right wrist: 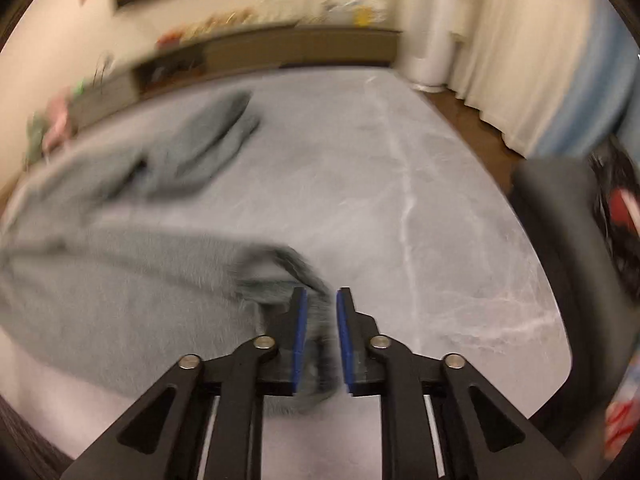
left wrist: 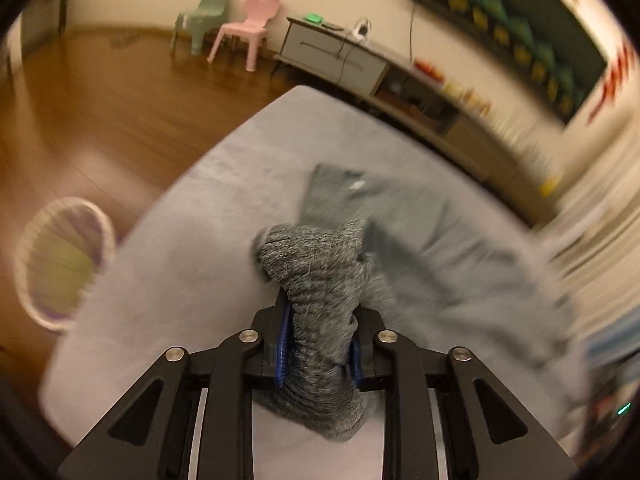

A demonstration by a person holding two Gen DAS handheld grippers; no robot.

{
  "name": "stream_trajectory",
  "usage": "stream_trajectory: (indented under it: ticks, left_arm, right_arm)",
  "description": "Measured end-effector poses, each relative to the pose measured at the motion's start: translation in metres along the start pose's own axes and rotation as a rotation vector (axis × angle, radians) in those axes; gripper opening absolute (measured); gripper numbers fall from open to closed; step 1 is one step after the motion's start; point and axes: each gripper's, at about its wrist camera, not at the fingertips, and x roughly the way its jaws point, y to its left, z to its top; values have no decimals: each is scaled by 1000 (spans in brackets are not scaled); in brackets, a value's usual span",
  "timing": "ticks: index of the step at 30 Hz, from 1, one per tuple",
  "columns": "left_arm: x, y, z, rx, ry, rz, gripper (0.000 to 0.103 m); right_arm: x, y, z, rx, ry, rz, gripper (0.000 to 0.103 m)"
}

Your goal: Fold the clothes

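Item: grey fuzzy knitted sweater (left wrist: 420, 240), spread across the pale grey marble-patterned table (right wrist: 420, 200), sleeves trailing toward the far edge.

Handling, judged: soft, limp, light; fleecy nap, unlikely to slip; bunches readily. Best taken at hem, cuffs or shoulders.

Left gripper (left wrist: 320, 344): jaws closed on a thick ribbed bunch of the knit, lifted off the table.

Right gripper (right wrist: 321, 320): jaws narrowly parted, a dark ribbed edge of the sweater between the blue pads; firmness of grip unclear through motion blur.
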Motion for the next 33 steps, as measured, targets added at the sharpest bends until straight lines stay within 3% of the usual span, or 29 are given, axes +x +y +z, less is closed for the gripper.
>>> stream_trajectory:
  ticks: [1,2,3,5,7,10,12,14,16,17,18,19,23,25,26,27,29,33]
  left_arm:
    - [-2,-2,-8,39,0,42,43]
    - [-4,0,-15,47,-5,62,63]
    - [-5,7,-21,28,-7,73,68]
    - [-6,20,-33,-13,-12,93,68]
    - [-1,40,-39,-128,13,79,69]
    - [11,50,-39,-215,50,-25,69]
    - [17,43,-39,-212,62,-79,69]
    - [27,27,-38,-151,85,-51,69]
    - [37,12,-38,-90,108,-6,64]
    - [41,9,-35,-81,115,3,33]
    - [40,12,-31,-103,116,-10,16]
    - [40,15,-28,-124,117,-24,16]
    - [15,33,-26,-184,93,-90,16]
    - [2,42,-25,-214,81,-123,28]
    - [-4,47,-25,-228,75,-139,45]
    - [-10,52,-25,-243,69,-156,56]
    - [-10,52,-26,-244,89,-165,58]
    - [22,36,-26,-219,142,-114,64]
  right_arm:
    - [-13,-3,4,16,-23,5,34]
    - [-31,-7,2,19,-50,1,38]
    - [-40,-5,3,11,-71,9,41]
    - [-46,14,2,-16,-87,57,48]
    - [-43,45,4,-77,-77,136,53]
    - [-6,103,0,-205,-10,239,57]
    - [6,100,-3,-262,40,185,57]
    - [16,90,-5,-311,87,115,56]
    - [26,80,-7,-361,135,45,56]
    - [31,75,-8,-385,159,10,55]
    - [36,70,-9,-410,182,-25,53]
    - [41,66,-10,-434,206,-60,47]
    - [60,46,-13,-530,301,-202,46]
    - [70,36,-15,-577,348,-274,46]
    - [70,24,-14,-554,365,-296,46]
    - [68,16,-13,-535,367,-319,46]
    - [55,18,-11,-514,316,-348,46]
    - [12,77,-7,-476,167,-157,49]
